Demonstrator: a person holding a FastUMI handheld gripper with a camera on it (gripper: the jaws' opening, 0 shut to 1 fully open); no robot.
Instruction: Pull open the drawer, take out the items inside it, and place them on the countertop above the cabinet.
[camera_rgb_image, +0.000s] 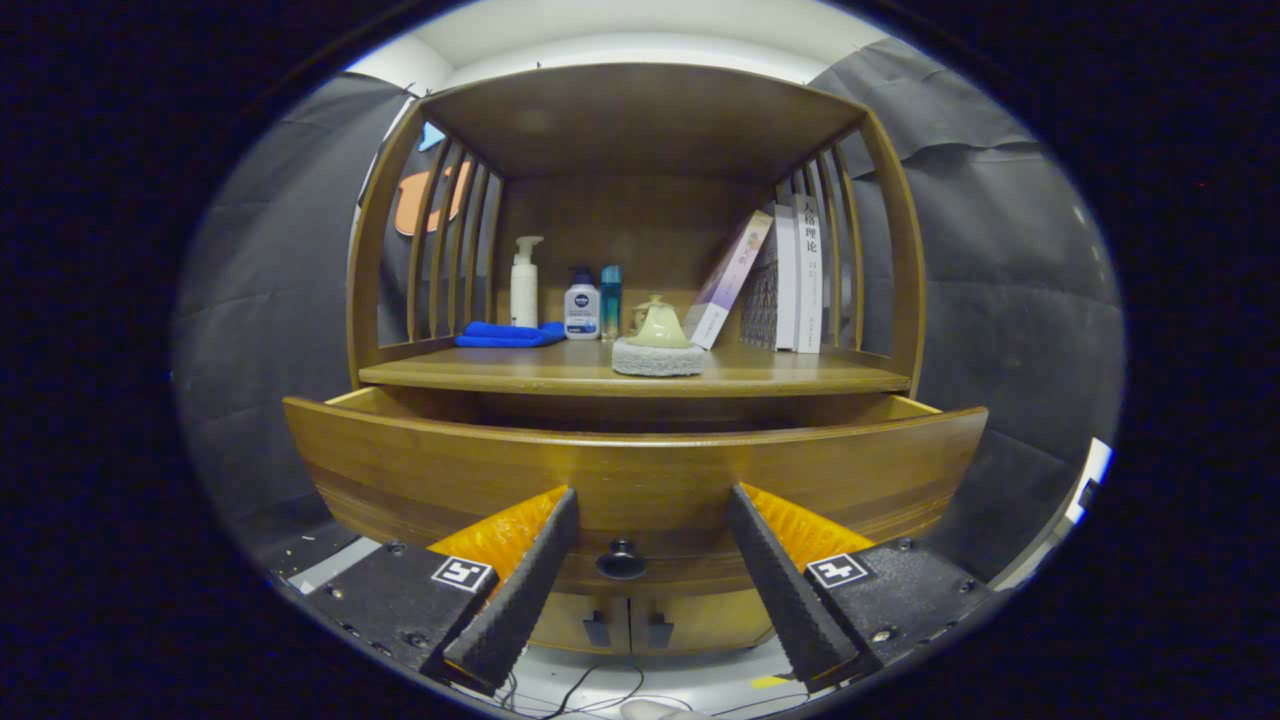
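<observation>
The drawer (640, 470) is already pulled out toward the hand-held gripper (650, 530). The fingers are spread wide and hold nothing. The drawer's front is just ahead of them, and its little dark knob (621, 559) sits in the gap between them, but neither finger touches it.

So the first step looks done. The inside of the drawer is hidden behind its tall front, so I cannot tell what is in there, or if anything is left.

Beyond the fingers, the tabletop (800, 378) above the cabinet has a blue cloth (505, 334), three bottles (580, 300), a small teapot (660, 325) on a grey sponge (657, 360), and books (780, 280). Maybe the things from the drawer must still be lifted up there.
</observation>
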